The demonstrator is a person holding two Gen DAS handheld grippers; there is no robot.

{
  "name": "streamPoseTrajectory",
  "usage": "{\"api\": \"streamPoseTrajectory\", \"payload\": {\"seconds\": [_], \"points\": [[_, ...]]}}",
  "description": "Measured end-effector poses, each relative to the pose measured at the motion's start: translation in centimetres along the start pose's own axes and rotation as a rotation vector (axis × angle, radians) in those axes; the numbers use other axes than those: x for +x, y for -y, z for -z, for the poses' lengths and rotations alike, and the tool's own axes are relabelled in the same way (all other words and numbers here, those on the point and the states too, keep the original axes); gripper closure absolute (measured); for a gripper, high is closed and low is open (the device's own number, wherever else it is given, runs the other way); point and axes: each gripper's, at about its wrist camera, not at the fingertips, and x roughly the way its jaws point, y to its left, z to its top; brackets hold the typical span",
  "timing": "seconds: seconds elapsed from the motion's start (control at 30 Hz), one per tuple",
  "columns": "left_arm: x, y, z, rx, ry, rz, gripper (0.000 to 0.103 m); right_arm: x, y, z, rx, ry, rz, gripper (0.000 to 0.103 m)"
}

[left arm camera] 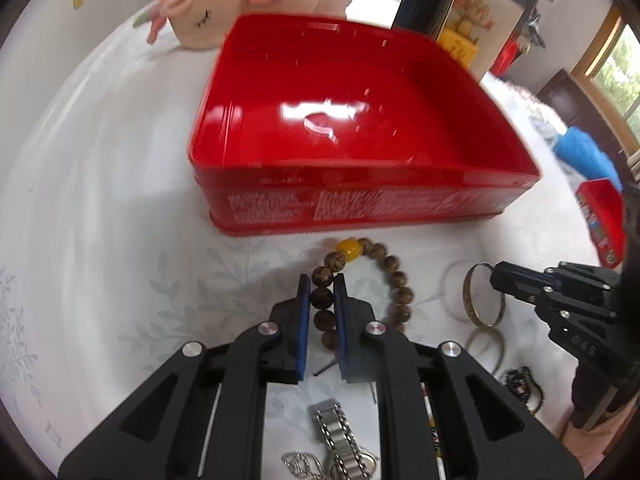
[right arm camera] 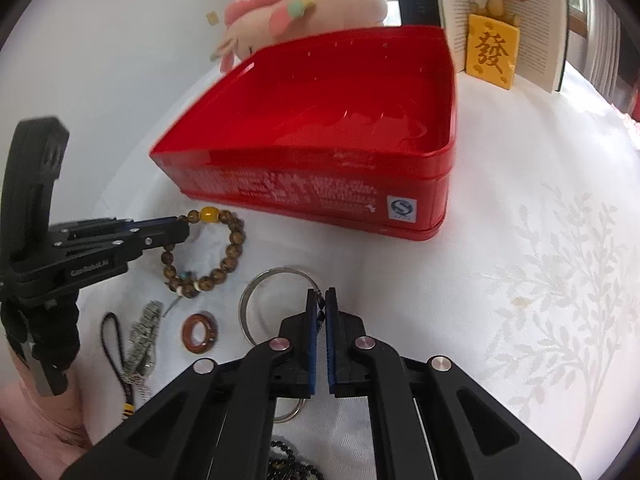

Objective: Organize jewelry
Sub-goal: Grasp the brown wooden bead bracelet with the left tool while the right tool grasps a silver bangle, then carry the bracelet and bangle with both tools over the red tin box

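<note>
An open red tin [left arm camera: 240,216] [right arm camera: 400,216] stands on the white tablecloth, its inside bare. A brown bead bracelet [left arm camera: 398,280] [right arm camera: 234,240] with a yellow bead lies just in front of it. My left gripper [left arm camera: 322,284] [right arm camera: 182,232] is shut on the bracelet's left side, low on the cloth. My right gripper [right arm camera: 320,300] [left arm camera: 496,278] is shut on the rim of a thin metal bangle [right arm camera: 250,300] [left arm camera: 482,300], at a small dark bead on it.
A metal watch band [left arm camera: 338,436] [right arm camera: 142,340], a red-brown ring [right arm camera: 200,334], a dark cord [right arm camera: 110,344], a dark bead string [right arm camera: 288,464] and a silver chain [left arm camera: 300,462] lie near me. A pink plush toy [left arm camera: 224,4] and an open book [right arm camera: 520,20] stand behind the tin.
</note>
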Motion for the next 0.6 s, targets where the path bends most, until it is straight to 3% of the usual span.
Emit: {"api": "streamPoseTrajectory", "payload": {"seconds": [0.3, 0.6], "points": [[-6.0, 1.4, 0.7, 0.015, 0.149, 0.112, 0.093, -2.7, 0.6, -0.4, 0.022, 0.083, -0.051, 0.099], [-12.2, 3.0, 0.1, 0.054, 0.280, 0.173, 0.093, -5.2, -0.4, -1.5, 0.010, 0.145, -0.084, 0.100]]}}
